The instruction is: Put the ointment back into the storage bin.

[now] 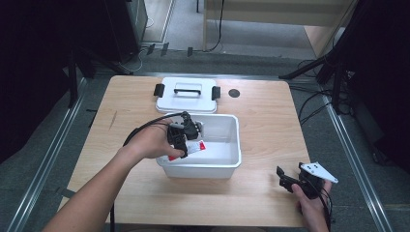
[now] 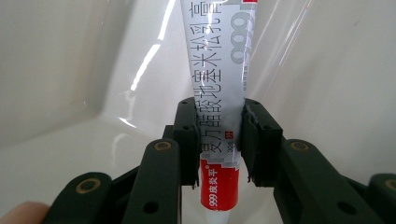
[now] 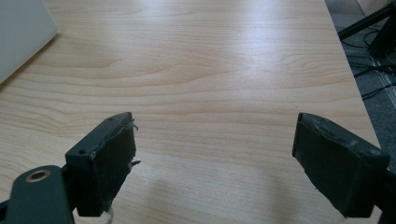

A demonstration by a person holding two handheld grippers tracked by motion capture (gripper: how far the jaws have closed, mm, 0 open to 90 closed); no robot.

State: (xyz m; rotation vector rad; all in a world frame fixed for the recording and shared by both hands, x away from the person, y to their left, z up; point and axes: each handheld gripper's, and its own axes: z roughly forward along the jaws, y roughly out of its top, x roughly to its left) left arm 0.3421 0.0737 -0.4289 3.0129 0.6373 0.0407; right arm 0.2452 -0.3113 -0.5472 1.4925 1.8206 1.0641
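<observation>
Slippage is what we fear as the left gripper [image 2: 219, 144], jaws clenched on a soft white-and-red ointment tube [image 2: 219, 84], hangs inside the white plastic bin [image 1: 227, 159], while the right gripper [image 3: 212, 163] rests released over the wooden table [image 3: 210, 70].

Left tongs [image 2: 219, 140] clamped on a white ointment tube [image 2: 219, 88], both black jaws pressed against its sides. Tube runs straight up between the jaws; red band with "999" and white cap end sit below the jaws, printed body with grey characters extends above them. Behind the tube, glossy white bin wall [image 2: 70, 60] curving into the floor, bright streak reflections left of tube.
</observation>
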